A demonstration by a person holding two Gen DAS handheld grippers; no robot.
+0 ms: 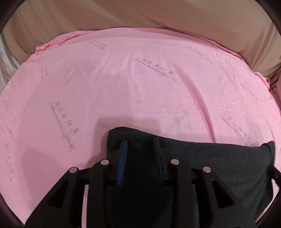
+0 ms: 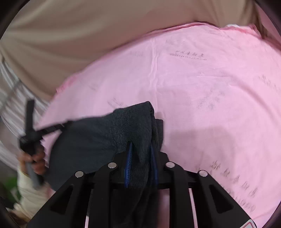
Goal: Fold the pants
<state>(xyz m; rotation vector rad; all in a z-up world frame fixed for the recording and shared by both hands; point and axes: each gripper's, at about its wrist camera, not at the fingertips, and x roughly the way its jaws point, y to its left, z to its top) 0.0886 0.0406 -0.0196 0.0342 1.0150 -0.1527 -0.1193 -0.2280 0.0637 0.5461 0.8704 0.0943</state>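
Nearest, the left tool [image 1: 140, 145] stood with its blue pads apart over the dark grey pants [image 1: 202, 157], which lay between them unpinched. The right tool [image 2: 141, 149] was clamped on a bunched fold of the pants [image 2: 133, 121]. The garment sat at the near edge of the pink sheet [image 1: 140, 79]. Farther off lay beige fabric [image 1: 158, 14].
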